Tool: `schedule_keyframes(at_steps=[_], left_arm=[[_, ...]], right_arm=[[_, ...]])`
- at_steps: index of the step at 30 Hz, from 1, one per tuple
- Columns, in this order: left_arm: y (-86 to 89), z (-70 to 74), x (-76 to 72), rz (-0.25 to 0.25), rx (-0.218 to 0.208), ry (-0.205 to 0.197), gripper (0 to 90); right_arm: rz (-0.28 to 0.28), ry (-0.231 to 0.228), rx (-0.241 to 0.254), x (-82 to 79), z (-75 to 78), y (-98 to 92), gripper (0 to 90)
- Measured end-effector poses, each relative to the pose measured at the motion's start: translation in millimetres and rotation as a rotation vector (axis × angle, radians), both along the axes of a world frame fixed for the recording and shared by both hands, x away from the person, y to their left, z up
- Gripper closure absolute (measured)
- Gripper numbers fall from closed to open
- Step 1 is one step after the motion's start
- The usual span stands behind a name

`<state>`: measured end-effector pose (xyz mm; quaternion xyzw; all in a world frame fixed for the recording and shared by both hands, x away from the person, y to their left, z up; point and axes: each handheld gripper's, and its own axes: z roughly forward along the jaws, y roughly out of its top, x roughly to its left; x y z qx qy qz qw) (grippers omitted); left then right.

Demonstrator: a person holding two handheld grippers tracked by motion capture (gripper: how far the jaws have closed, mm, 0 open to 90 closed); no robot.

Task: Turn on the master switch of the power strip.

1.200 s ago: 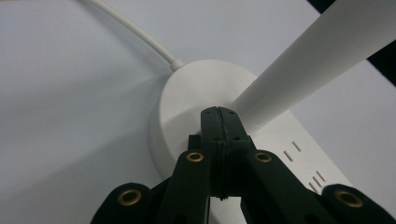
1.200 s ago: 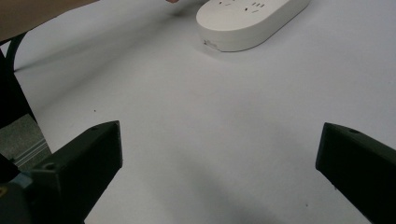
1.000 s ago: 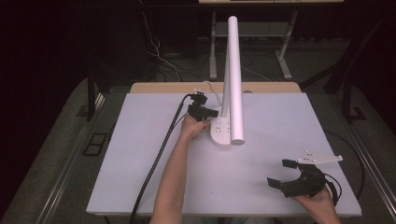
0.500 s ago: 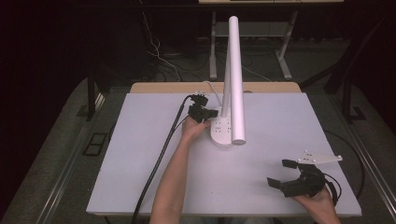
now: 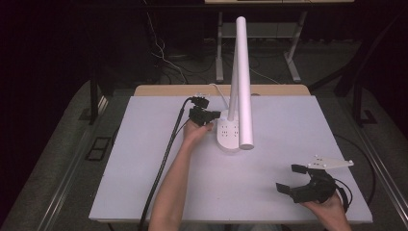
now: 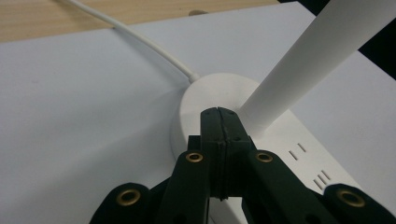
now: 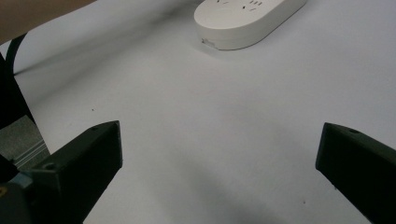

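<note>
A white desk lamp stands mid-table on an oval base (image 5: 228, 134) with socket slots; its stem and long tube head (image 5: 244, 82) reach toward the camera. My left gripper (image 5: 215, 115) is shut, its tips pressed together over the rear of the base (image 6: 205, 100) beside the stem (image 6: 303, 65); nothing shows between the jaws. My right gripper (image 5: 291, 179) rests near the front right of the table, jaws wide open and holding nothing, aimed toward the base (image 7: 247, 21).
The white table top (image 5: 144, 159) has free room on the left and front. The lamp's white cord (image 6: 149, 49) runs back over a wooden strip (image 5: 168, 90). A black cable (image 5: 163, 163) trails from the left gripper. Table legs and wires stand behind.
</note>
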<state>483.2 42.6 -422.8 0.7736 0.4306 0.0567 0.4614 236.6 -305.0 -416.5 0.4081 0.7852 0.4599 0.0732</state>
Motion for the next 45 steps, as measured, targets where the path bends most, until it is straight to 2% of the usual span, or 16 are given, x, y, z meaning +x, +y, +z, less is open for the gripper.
schedule_keyframes(at_steps=[5, 10, 12, 16, 20, 25, 27, 30, 33, 34, 36, 38, 45], left_arm=[[10.0, 12.3, -2.9, -0.007, -0.014, -0.024, 89.9], [18.7, 24.9, -9.2, -0.023, -0.007, -0.042, 89.8], [22.3, 29.4, -11.8, -0.02, -0.026, -0.044, 89.8], [30.0, 38.1, -16.4, -0.029, -0.02, -0.061, 88.9], [36.4, 45.4, -22.8, -0.055, -0.041, -0.068, 74.9], [44.9, 51.7, -33.0, -0.133, -0.036, -0.083, 44.0], [48.3, 52.5, -37.7, -0.142, -0.038, -0.082, 35.5], [52.6, 53.0, -45.3, -0.138, -0.033, -0.061, 19.3], [54.6, 53.2, -53.5, -0.146, 0.002, -0.052, 8.2], [55.8, 53.5, -56.2, -0.15, 0.002, -0.045, 5.0], [60.1, 54.6, -61.1, -0.154, -0.015, -0.041, 0.0], [65.0, 56.2, -66.8, -0.157, -0.037, -0.042, 0.0], [75.9, 64.6, -83.9, -0.188, -0.023, -0.063, 0.0]], right_arm=[[0.002, 0.0, -0.002, 0.4, -0.3, 0.4, 0.0], [-0.002, -0.001, 0.001, -0.3, -0.1, -0.6, 0.0], [-0.003, -0.001, 0.002, -0.3, 0.0, -1.0, 0.0], [-0.003, -0.001, 0.001, -0.4, 0.1, -0.8, 0.0], [-0.003, 0.0, 0.001, -0.4, 0.1, -0.5, 0.0], [-0.005, -0.001, 0.003, -0.6, 0.3, -0.8, 0.0], [-0.005, -0.003, 0.002, -0.7, 0.4, -0.8, 0.0], [-0.007, -0.004, 0.002, -0.9, 0.5, -0.5, 0.0], [-0.01, -0.009, 0.004, -0.8, 0.7, -0.6, 0.0], [-0.011, -0.009, 0.005, -0.7, 0.7, -0.6, 0.0], [-0.01, -0.008, 0.004, -0.6, 0.6, -0.7, 0.0], [-0.01, -0.008, 0.004, -0.6, 0.6, -0.6, 0.0], [-0.01, -0.008, 0.003, -0.4, 0.3, -0.2, 0.0]])
